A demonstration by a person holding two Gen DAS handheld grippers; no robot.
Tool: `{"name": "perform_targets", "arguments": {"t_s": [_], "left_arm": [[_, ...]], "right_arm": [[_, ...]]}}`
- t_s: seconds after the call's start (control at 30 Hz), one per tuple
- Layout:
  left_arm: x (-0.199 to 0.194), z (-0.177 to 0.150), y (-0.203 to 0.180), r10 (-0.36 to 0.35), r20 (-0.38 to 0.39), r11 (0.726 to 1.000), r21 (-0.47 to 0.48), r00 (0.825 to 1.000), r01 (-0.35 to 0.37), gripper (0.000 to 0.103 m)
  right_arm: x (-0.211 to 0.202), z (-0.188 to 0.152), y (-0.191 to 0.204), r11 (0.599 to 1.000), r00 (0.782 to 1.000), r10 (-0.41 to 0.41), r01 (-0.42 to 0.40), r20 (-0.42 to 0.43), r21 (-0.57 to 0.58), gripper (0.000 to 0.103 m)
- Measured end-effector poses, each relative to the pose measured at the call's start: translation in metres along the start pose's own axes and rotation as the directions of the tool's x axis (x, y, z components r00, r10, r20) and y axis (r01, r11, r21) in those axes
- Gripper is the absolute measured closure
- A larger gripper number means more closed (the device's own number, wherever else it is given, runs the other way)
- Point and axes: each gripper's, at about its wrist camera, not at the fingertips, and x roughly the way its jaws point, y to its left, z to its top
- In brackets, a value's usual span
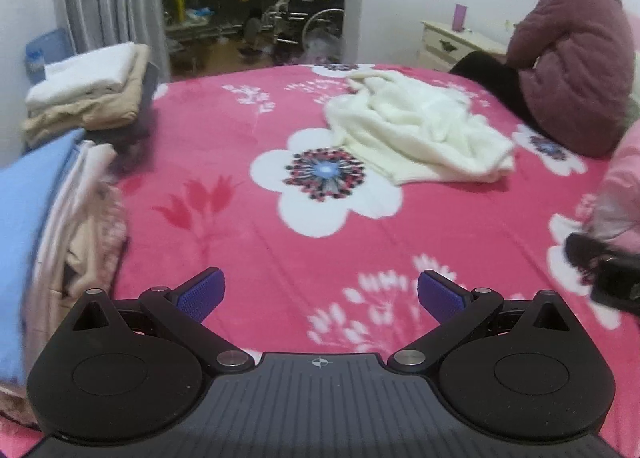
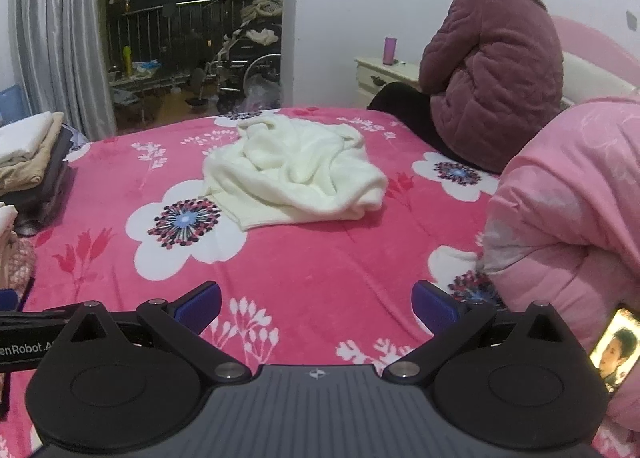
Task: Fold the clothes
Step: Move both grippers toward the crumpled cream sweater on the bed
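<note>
Pink and covered in big white flowers, the bedspread (image 2: 304, 258) fills most of both views, and everything else can be placed from it.

Closest, at the near edge of the bedspread, the left gripper (image 1: 320, 294) and the right gripper (image 2: 316, 302) both float just above it. Each claw is spread wide with nothing between its blue pads.

At the left edge of the bedspread sits a stack of folded clothes (image 1: 88, 94), white on top and tan under it. Closer on that side is a blue and pale bundle (image 1: 48, 226), but it is blurry, so I cannot say if it is folded.

Out in the middle of the bedspread, well away from both claws, lies the white fluffy garment (image 2: 292, 174). It is crumpled in a heap, not folded.

At the right edge is a puffy pink quilt (image 2: 560, 218). At the far corner a person in a dark red coat (image 2: 492, 70) sits facing away.

What could go wrong: the garment is thick and bunched, so a claw might pinch two layers at once and lift a lump, not an edge. It might also catch the soft bedspread underneath. A long reach could bump the quilt or the folded stack.
</note>
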Motion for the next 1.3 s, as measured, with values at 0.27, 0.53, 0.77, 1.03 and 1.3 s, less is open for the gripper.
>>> {"name": "perform_targets", "arguments": {"t_s": [0.27,0.53,0.77,1.03,1.3], "left_arm": [[0.009,-0.001,0.015,-0.007,-0.040,0.999,-0.032,0.999,0.005,0.000],[0.007,0.001,0.014,-0.004,-0.007,1.000,-0.025,1.000,0.004,0.000],[0.006,0.003,0.016,0.002,-0.005,0.999,-0.038,1.000,-0.002,0.000],[0.004,0.005,0.019,0.002,0.007,0.998,-0.057,1.000,-0.001,0.000],[0.006,0.005,0.018,0.006,0.009,0.999,-0.046,1.000,-0.005,0.000]], "right_arm": [[-0.002,0.002,0.006,0.999,0.999,-0.036,0.036,0.009,-0.038,0.000],[0.001,0.004,0.007,0.998,0.999,-0.042,0.042,-0.007,-0.039,0.000],[-0.001,0.005,0.009,0.998,0.999,-0.043,0.043,-0.007,-0.048,0.000],[-0.003,0.007,0.011,0.997,0.999,-0.046,0.046,-0.006,-0.058,0.000],[0.001,0.006,0.010,0.997,0.999,-0.049,0.048,-0.014,-0.059,0.000]]}}
